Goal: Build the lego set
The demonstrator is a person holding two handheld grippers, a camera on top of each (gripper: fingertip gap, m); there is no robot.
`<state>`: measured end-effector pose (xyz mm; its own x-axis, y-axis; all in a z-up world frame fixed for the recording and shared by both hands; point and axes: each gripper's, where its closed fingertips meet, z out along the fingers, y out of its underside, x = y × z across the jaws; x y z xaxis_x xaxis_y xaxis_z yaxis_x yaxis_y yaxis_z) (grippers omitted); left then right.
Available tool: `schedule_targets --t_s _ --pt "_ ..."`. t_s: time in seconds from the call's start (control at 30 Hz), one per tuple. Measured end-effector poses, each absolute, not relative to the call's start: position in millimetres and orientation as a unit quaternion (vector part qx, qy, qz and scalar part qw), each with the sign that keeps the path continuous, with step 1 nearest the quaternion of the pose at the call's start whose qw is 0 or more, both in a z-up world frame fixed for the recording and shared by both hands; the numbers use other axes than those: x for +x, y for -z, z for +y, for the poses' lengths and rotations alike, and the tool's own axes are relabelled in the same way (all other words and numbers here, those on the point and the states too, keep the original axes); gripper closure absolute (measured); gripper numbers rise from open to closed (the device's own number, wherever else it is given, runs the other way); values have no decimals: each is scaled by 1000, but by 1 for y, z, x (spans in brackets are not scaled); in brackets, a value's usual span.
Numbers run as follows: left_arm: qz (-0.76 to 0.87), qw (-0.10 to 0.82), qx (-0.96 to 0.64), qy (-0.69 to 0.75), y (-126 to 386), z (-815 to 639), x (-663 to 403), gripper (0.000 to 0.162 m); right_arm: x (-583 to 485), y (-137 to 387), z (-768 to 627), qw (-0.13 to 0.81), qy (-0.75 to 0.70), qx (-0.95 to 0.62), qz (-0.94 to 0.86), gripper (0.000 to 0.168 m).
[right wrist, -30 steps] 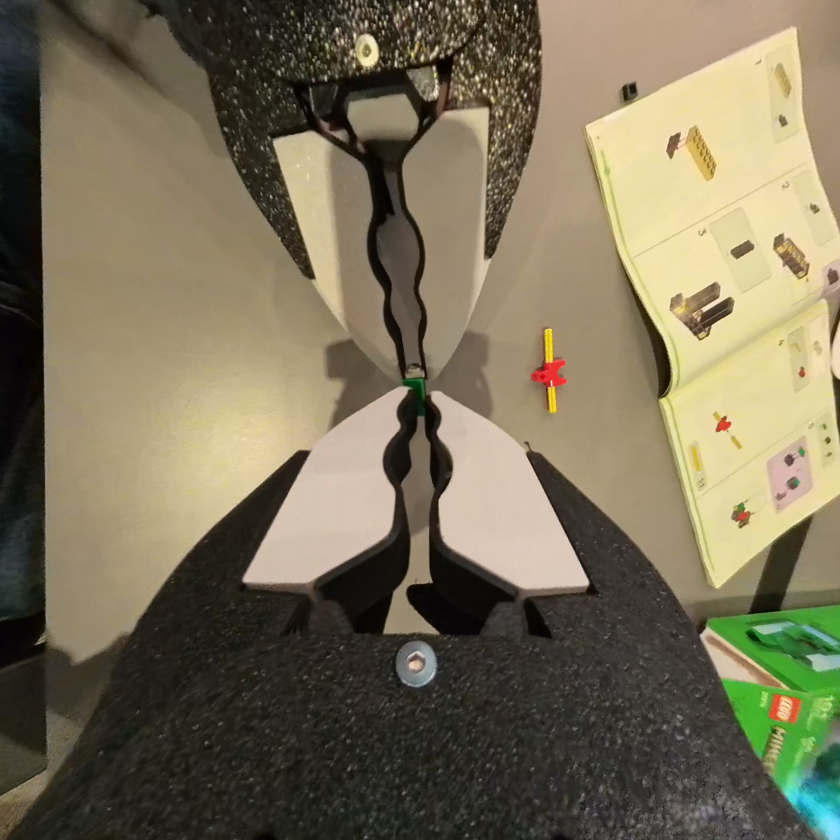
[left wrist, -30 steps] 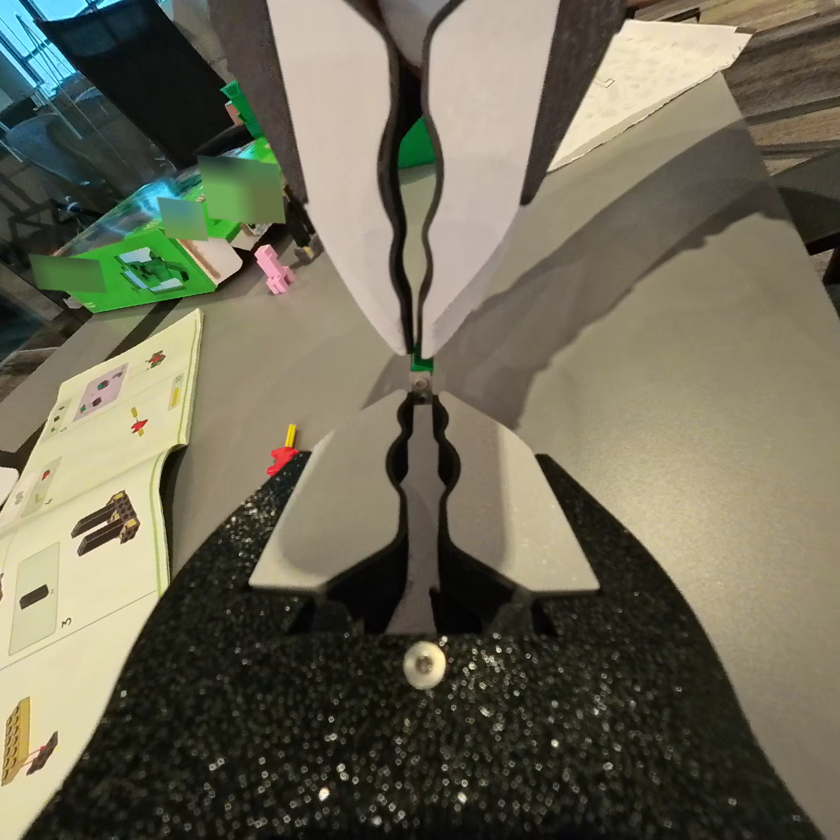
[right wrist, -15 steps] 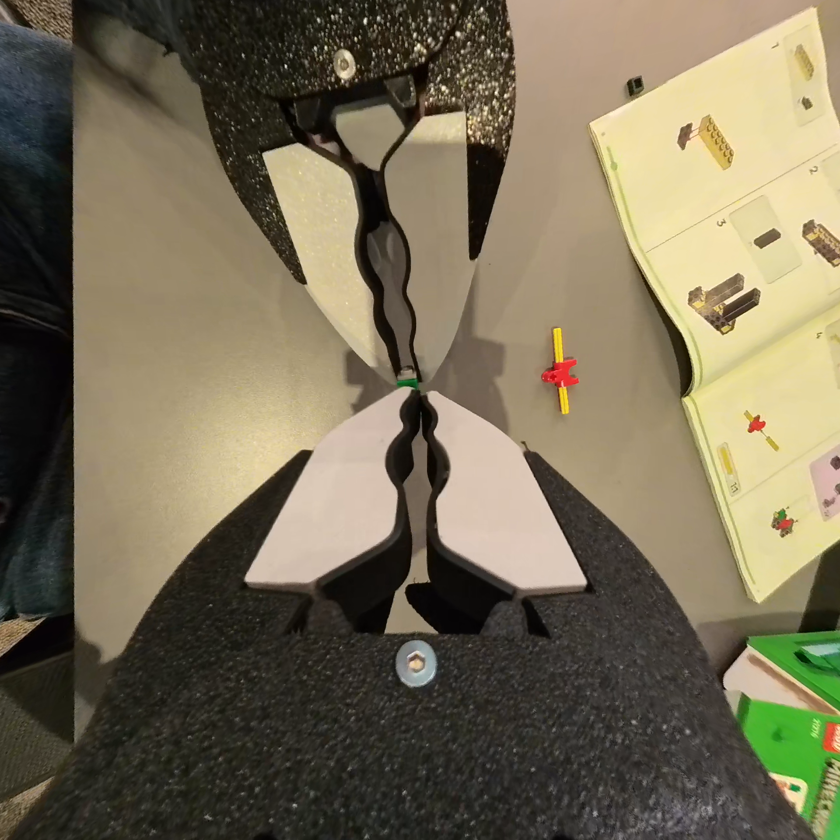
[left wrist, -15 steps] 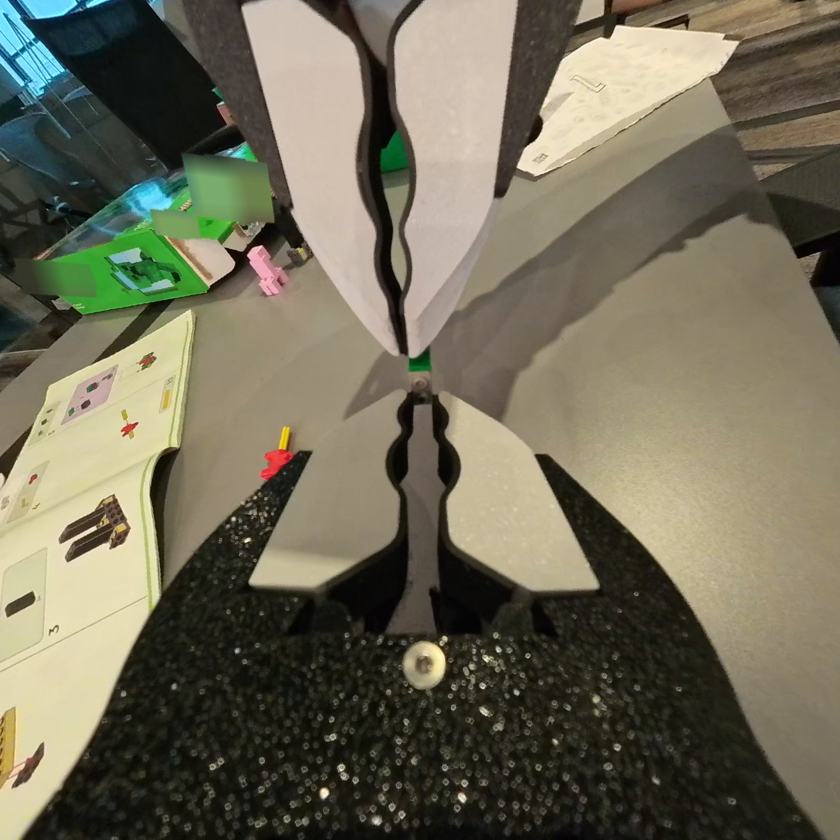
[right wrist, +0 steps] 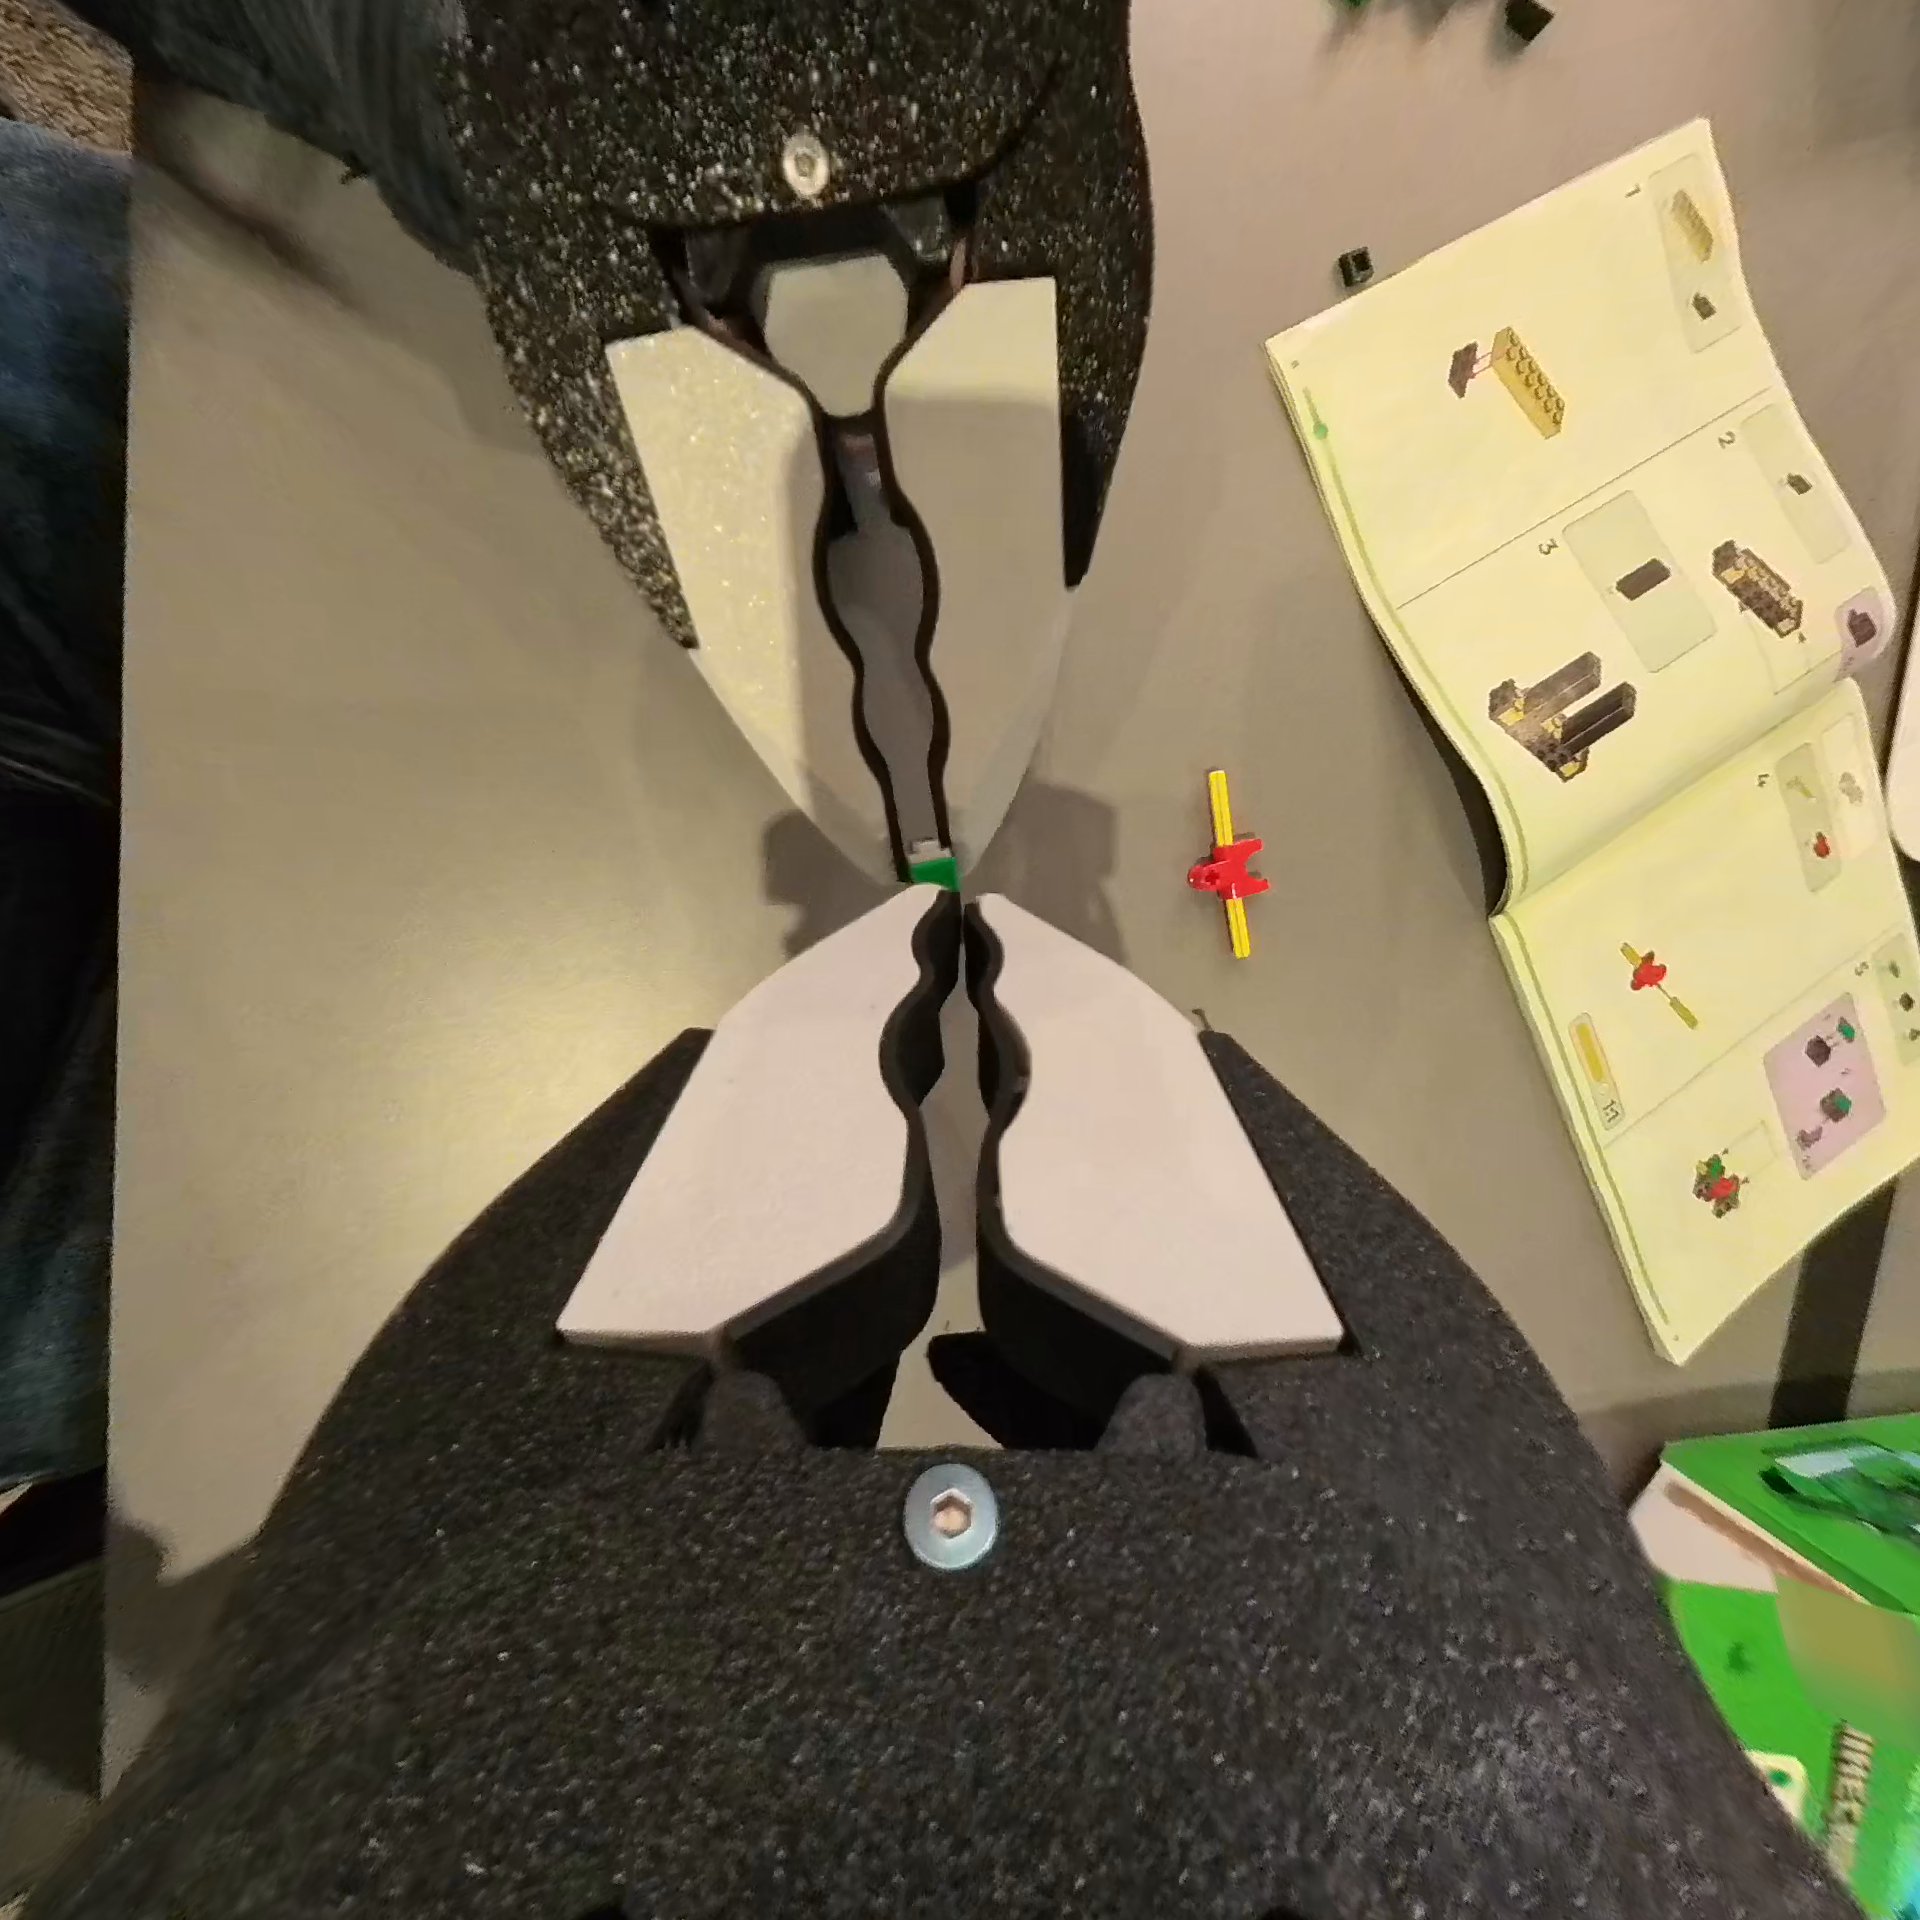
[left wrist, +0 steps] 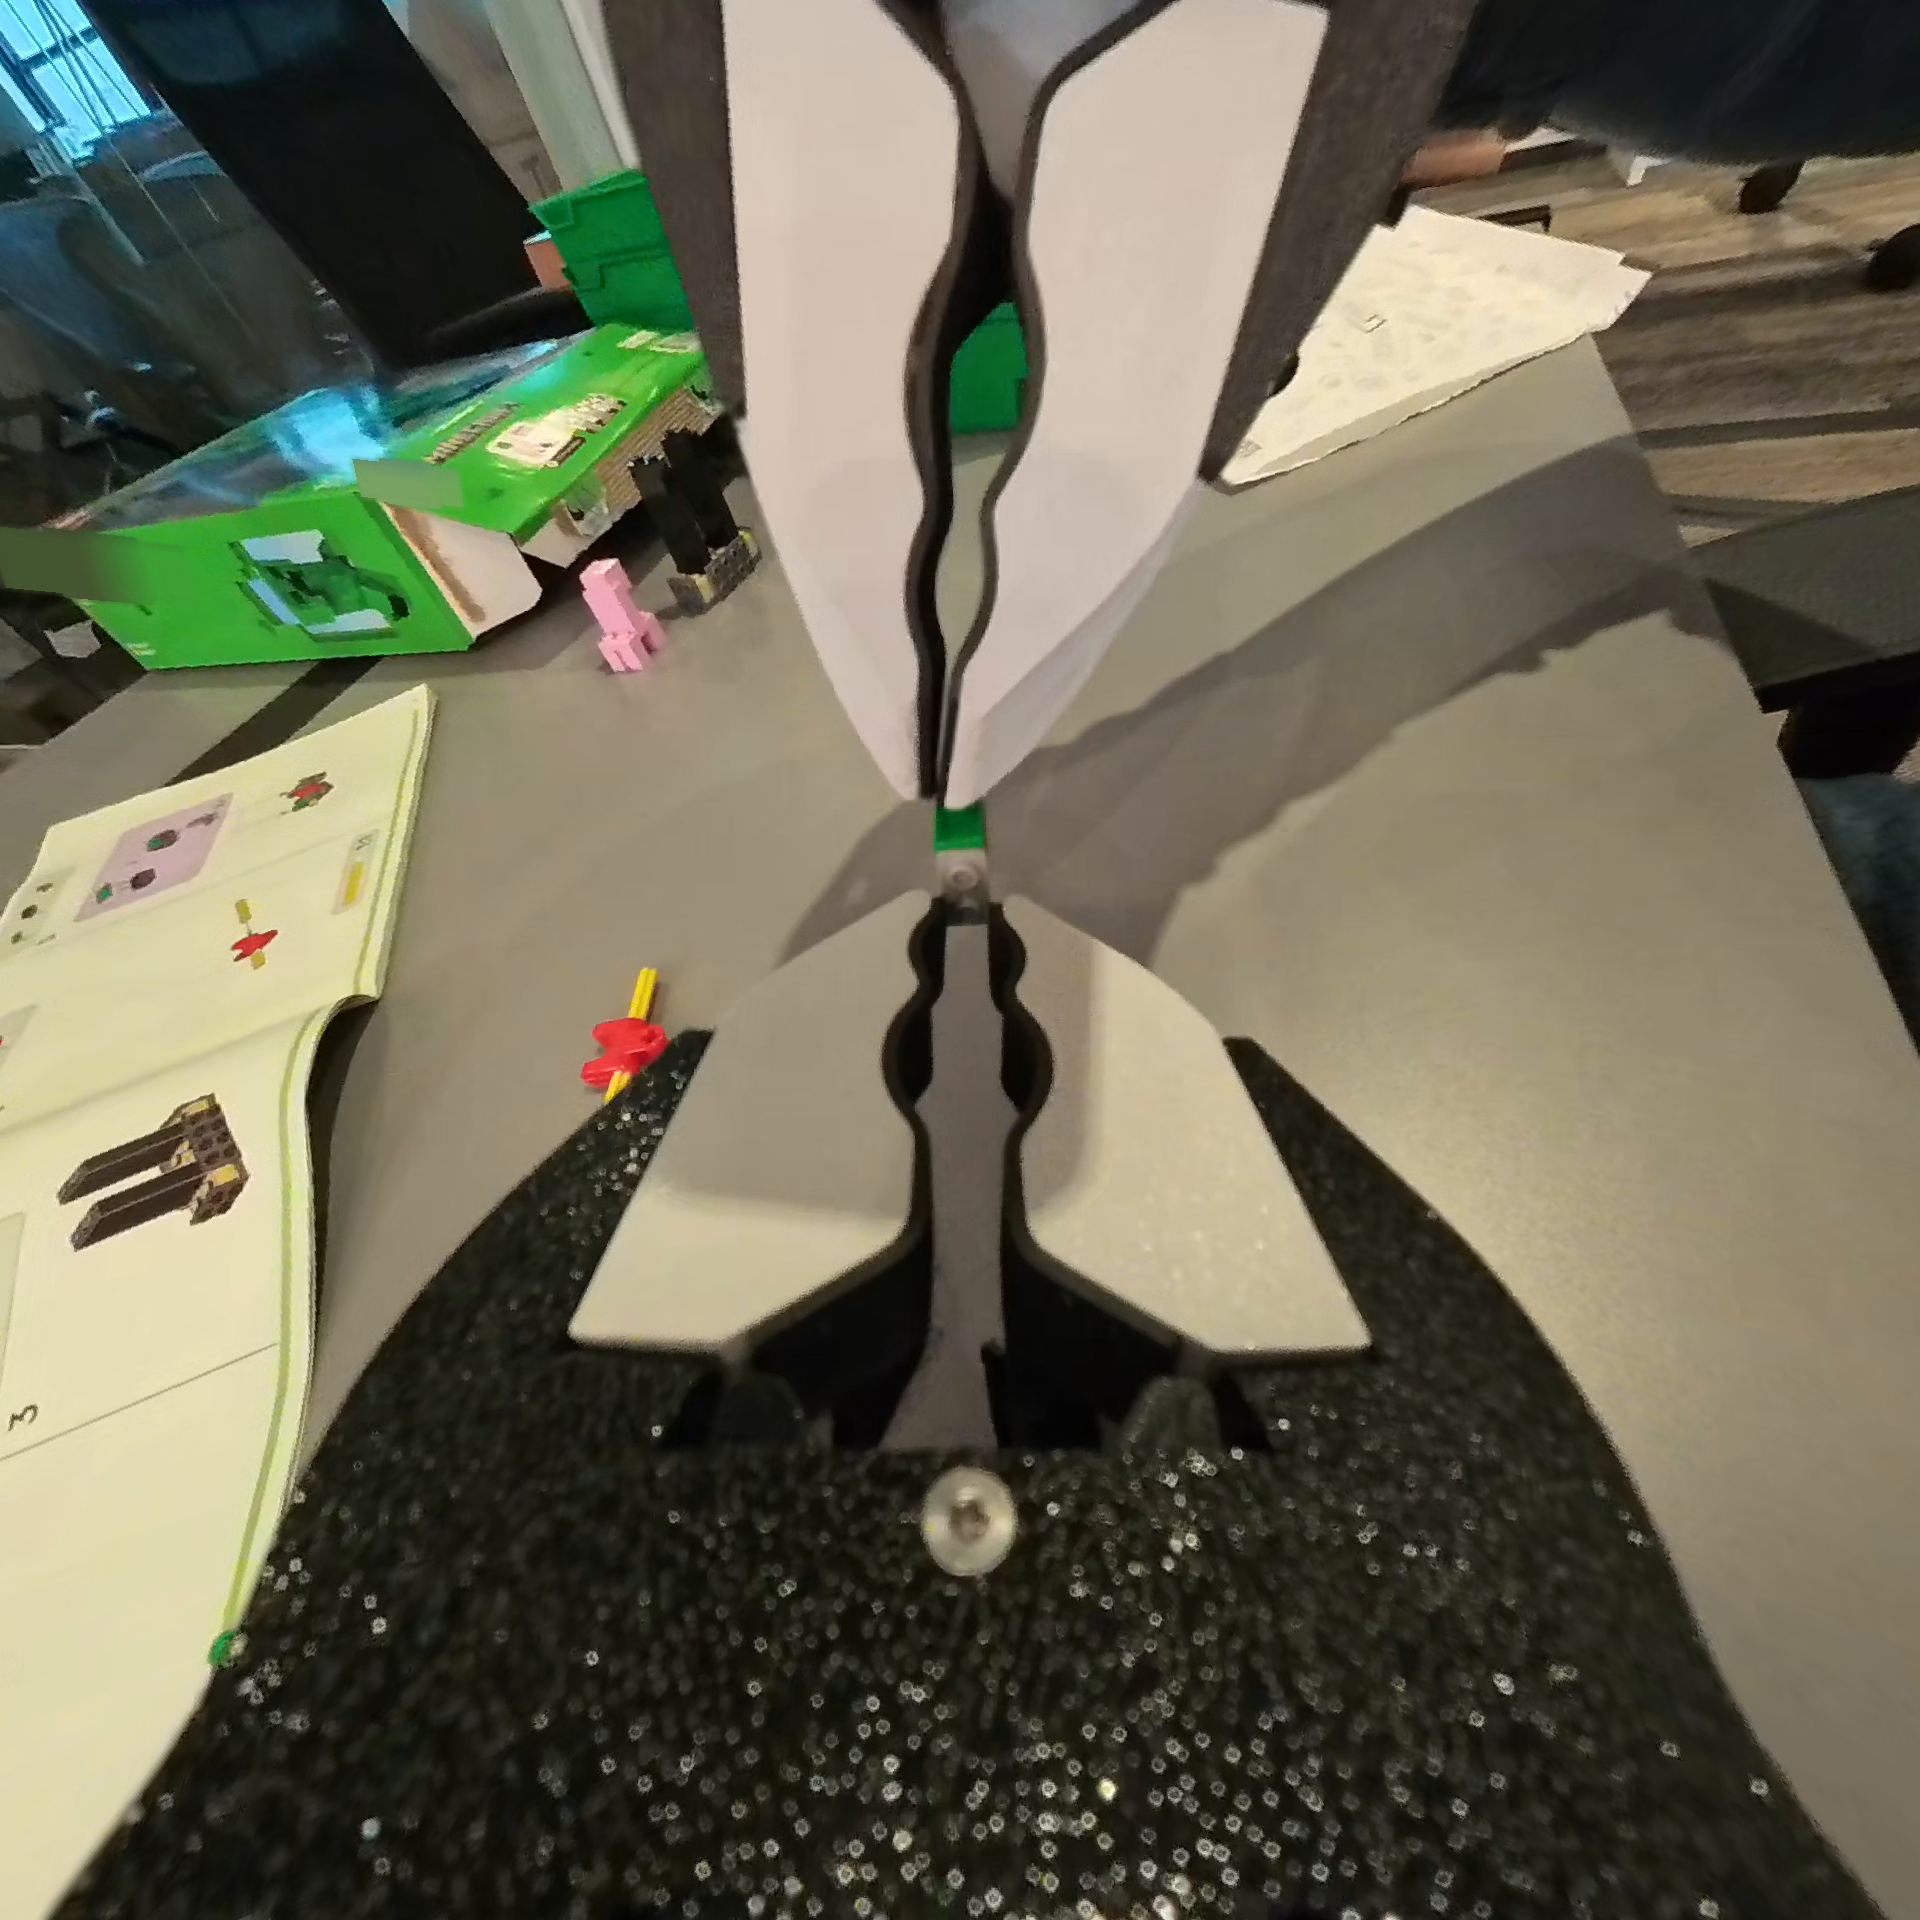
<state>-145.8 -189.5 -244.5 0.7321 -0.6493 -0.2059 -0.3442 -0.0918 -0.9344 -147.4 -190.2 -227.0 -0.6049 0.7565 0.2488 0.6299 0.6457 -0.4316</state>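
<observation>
My two grippers meet tip to tip above the grey table [left wrist: 1455, 1039]. My left gripper [left wrist: 961, 914] is shut on a tiny grey piece [left wrist: 961, 881]. My right gripper [left wrist: 943, 800] comes down from above, shut on a small green piece [left wrist: 956, 826]. The green and grey pieces touch end to end. In the right wrist view my right gripper [right wrist: 951, 899] is at the bottom and the left gripper [right wrist: 930, 854] is at the top, with the green piece [right wrist: 932, 871] between them.
A red piece on a yellow axle [left wrist: 621, 1039] lies on the table left of the tips. The open instruction booklet [left wrist: 156, 1091] lies further left. A green box [left wrist: 312, 540], a pink figure [left wrist: 621, 618], a black build [left wrist: 696, 520] and a white sheet [left wrist: 1434, 332] are behind. Both grippers' tips are close together, under 4 cm apart. The pink figure [left wrist: 621, 618] is about 30 cm from both grippers' fingertips.
Both grippers stay shut and tip to tip. The right gripper leaned left half a second ago and now stands straighter again. The pieces stay together.
</observation>
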Motion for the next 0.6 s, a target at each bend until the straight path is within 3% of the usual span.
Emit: schedule_targets --t_s 0.1,0.37,0.5,0.6 --pt "338 582 -728 134 244 -189 -147 154 -149 223 -187 231 -144 -387 -881 166" --pt "277 604 -720 201 229 -189 -155 154 -152 209 -189 349 -147 -298 -876 139" --pt "243 615 -708 249 220 -190 -161 154 -157 202 -182 491 -30 -176 -852 141" --pt "240 614 -708 254 220 -190 -162 154 -160 200 -188 532 5 -128 -837 140"
